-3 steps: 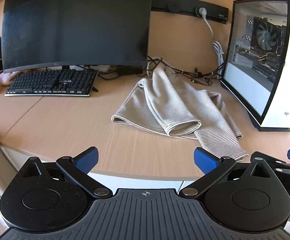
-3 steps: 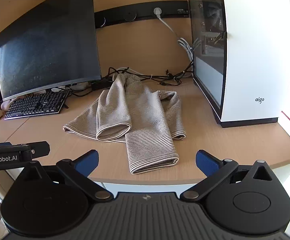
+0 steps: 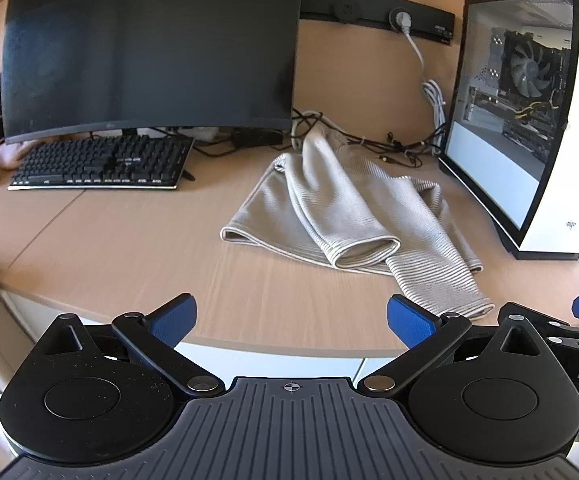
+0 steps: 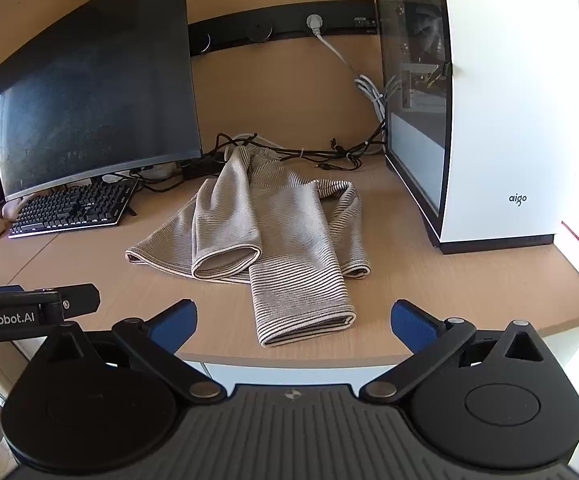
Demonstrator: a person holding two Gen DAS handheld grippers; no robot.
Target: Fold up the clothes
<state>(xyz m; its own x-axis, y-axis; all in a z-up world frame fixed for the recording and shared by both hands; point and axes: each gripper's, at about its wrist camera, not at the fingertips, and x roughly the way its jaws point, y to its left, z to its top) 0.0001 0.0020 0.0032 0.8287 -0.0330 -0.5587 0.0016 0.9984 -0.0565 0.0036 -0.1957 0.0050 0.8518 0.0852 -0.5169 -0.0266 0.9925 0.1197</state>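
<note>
Both the left gripper (image 3: pixel 291 318) and the right gripper (image 4: pixel 293 320) hover off the worktop's (image 3: pixel 137 248) near edge with jaws spread wide and empty, apparently lined up to reach the rumpled striped sweater (image 4: pixel 289 232) between monitor (image 3: pixel 149 52) and computer case (image 4: pixel 501 100).

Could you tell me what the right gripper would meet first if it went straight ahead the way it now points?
Most likely the striped sweater: its nearest sleeve cuff lies dead ahead of the open right gripper on the desk, though depth is hard to judge.
</note>
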